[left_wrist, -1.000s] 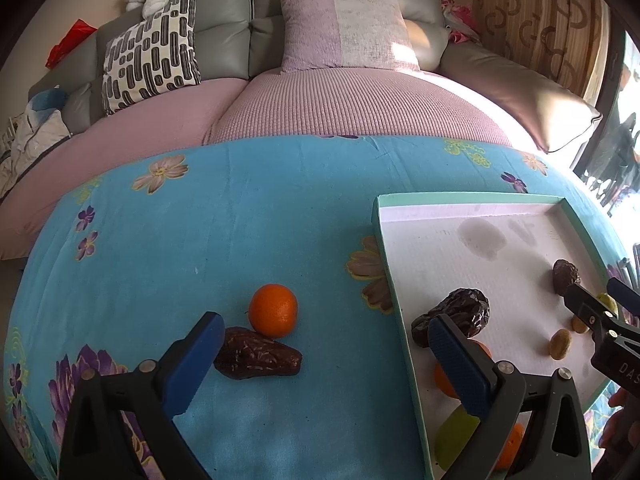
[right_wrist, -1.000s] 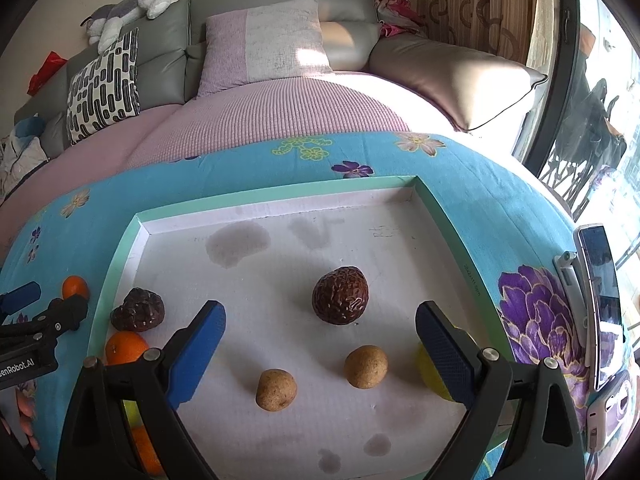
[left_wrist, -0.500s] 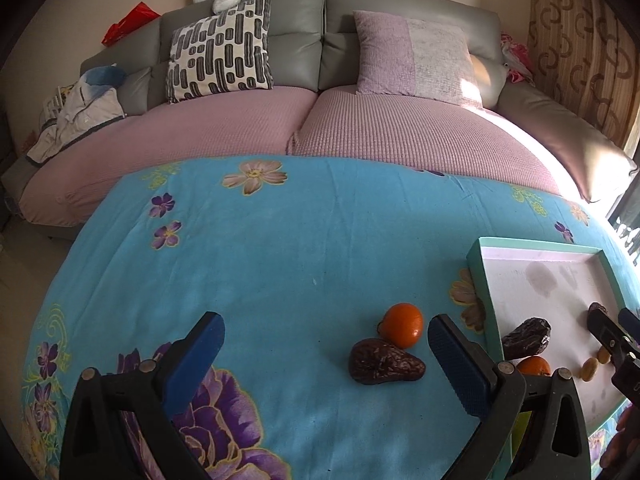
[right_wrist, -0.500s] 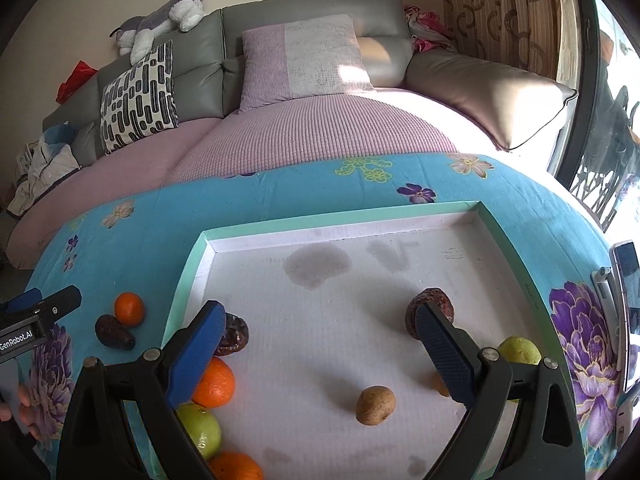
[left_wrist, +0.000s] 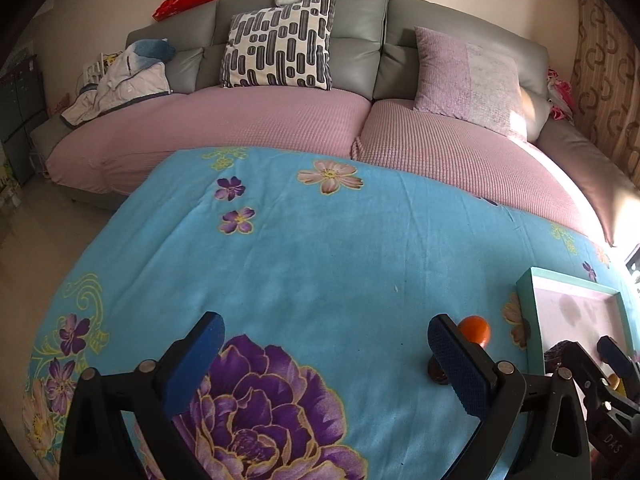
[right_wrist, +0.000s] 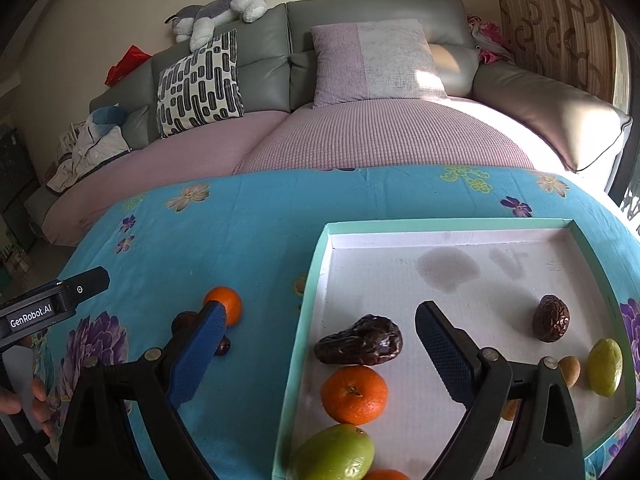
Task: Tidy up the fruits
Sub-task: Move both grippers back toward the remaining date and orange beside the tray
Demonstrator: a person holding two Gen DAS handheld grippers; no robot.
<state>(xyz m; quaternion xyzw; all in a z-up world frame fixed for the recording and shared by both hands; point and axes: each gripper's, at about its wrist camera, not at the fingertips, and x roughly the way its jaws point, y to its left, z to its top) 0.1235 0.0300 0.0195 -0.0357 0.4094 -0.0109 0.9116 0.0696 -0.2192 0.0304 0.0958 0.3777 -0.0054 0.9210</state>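
My left gripper (left_wrist: 326,360) is open over the blue flowered cloth with nothing between its fingers. Just right of it lie an orange (left_wrist: 475,330) and a dark date (left_wrist: 435,374), the date mostly hidden behind the right finger. My right gripper (right_wrist: 324,348) is open, straddling the left rim of the teal tray (right_wrist: 440,225). In the tray are a long dark date (right_wrist: 360,346), an orange (right_wrist: 354,394), a green fruit (right_wrist: 334,454), a round date (right_wrist: 551,323), a yellow-green fruit (right_wrist: 605,366) and a small brown fruit (right_wrist: 570,370). The loose orange (right_wrist: 226,304) and date (right_wrist: 186,322) lie on the cloth left of the tray.
A grey sofa with a pink cover (left_wrist: 280,128) and cushions runs along the table's far side. The left tool's black body (right_wrist: 60,304) and a hand (right_wrist: 36,396) show at the left of the right wrist view. The tray's rim (left_wrist: 524,292) sits at the far right of the left view.
Both views have swung left and drawn back. The left gripper now sits left of the loose orange and date. The right gripper has shifted from the tray's middle to its left rim.
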